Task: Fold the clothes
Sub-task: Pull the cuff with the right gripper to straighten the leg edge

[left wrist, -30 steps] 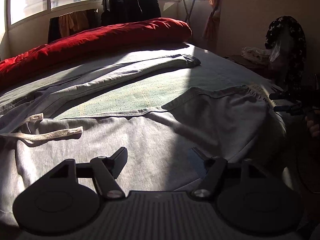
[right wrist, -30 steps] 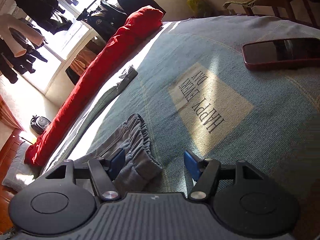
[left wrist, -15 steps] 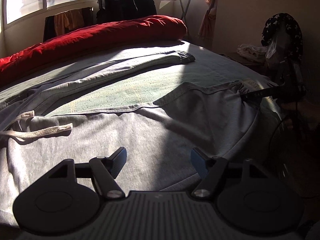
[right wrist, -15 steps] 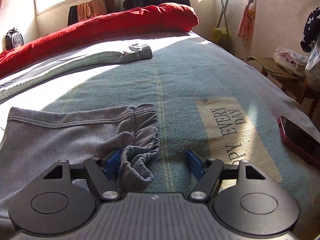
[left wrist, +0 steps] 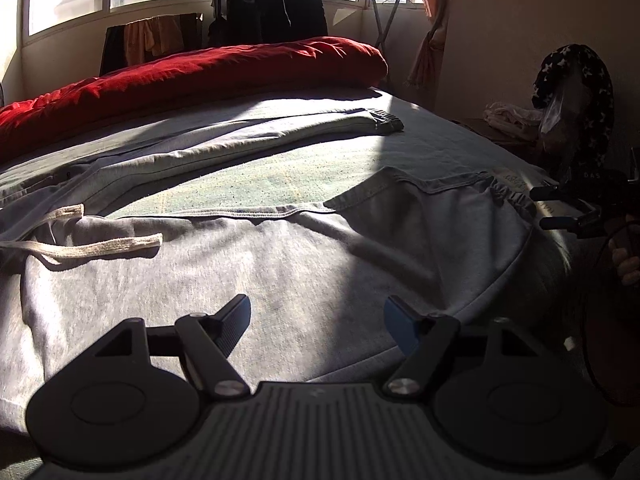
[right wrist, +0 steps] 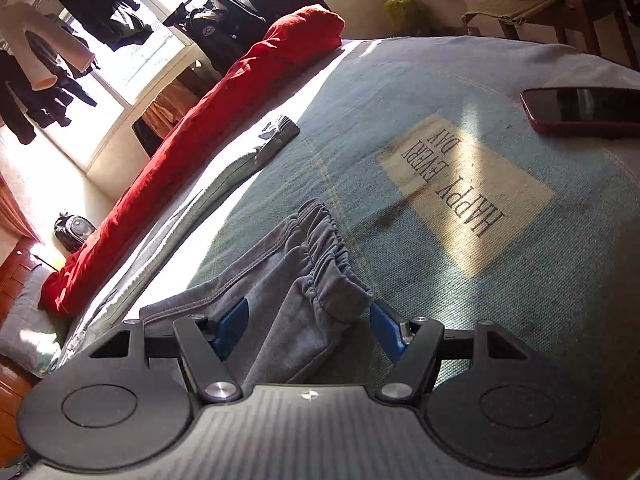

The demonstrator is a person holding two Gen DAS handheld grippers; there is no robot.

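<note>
Sweatpants point(left wrist: 304, 264) in grey lie spread across the bed point(left wrist: 440, 148), and we work them from two ends. Our left gripper point(left wrist: 316, 320) hovers over the broad seat of the fabric near the drawstring point(left wrist: 92, 246), which trails toward nine o'clock; its jaws stand spread with nothing between them, only cloth beneath.

Our right gripper point(right wrist: 306, 326) is at the elastic cuff point(right wrist: 328, 256) of the near leg. Half a second ago that view was level and the cuff sat against the left pad only; now the view is tipped sharply, the red bolster point(right wrist: 208, 128) running up toward one o'clock, and the bunched cuff sits squarely in the gap. The jaws are closing, yet the blue pads point(right wrist: 230, 326) look wide apart with the cloth loose between them, so we judge that no pinch is made yet.

The left view has hardly changed: the second leg point(left wrist: 280, 128) lies flat toward twelve o'clock beside the bolster, exactly where it was a second ago.

For the fold, this means that we have lined up on the cuff and the next move calls for a firm closing before any lift. The gathered elastic is thick and springy and may slip out sideways if caught by one ridge only.

A red-cased phone point(right wrist: 584, 110) rests on the blanket at two o'clock in the right view, past the printed label point(right wrist: 464, 196), well apart from the cuff. Whichever way the leg is carried, we should keep it clear of the phone.
</note>
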